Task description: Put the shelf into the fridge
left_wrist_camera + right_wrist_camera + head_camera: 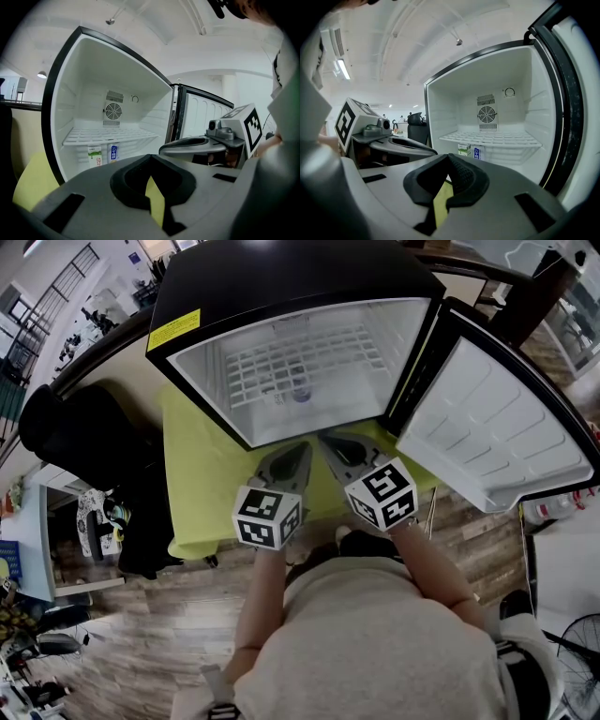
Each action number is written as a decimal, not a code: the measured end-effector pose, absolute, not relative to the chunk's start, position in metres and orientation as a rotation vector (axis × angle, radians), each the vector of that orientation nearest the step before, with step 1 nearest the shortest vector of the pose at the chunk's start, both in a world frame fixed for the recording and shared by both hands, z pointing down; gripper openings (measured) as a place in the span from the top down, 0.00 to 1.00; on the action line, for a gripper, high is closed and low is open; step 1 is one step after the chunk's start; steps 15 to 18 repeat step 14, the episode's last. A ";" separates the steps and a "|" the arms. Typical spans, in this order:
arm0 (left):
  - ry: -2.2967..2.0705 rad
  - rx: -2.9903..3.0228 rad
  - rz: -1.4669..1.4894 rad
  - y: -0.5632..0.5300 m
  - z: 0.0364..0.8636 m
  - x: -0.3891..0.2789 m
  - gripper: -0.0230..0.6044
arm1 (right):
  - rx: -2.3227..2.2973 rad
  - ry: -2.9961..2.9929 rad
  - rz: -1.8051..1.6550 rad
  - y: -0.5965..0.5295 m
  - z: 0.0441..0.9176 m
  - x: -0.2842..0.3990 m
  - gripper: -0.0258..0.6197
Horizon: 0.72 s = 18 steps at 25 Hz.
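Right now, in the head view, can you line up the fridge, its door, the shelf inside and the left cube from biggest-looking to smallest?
1. fridge
2. door
3. shelf
4. left cube, smallest even though it is nearest the camera, which makes it look bigger.

Chinese characters are printed on a green carton (94,157) and a blue carton (114,152). The yellow label (173,329) at the fridge's (281,277) ten o'clock cannot be read.
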<state>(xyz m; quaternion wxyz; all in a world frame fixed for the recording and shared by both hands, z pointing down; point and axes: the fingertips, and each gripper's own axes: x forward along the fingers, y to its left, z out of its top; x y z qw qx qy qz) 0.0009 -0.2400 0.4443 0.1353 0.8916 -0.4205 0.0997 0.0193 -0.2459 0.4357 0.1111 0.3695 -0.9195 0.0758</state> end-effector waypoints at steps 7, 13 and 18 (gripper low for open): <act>-1.219 2.578 0.292 -0.242 0.447 0.001 0.94 | 1.071 -2.682 0.238 -0.246 0.444 0.020 0.95; -1.209 2.565 0.288 -0.242 0.448 -0.002 0.94 | 1.100 -2.670 0.246 -0.247 0.445 0.024 0.95; -1.208 2.564 0.290 -0.241 0.448 -0.003 0.94 | 1.105 -2.667 0.247 -0.247 0.445 0.025 0.95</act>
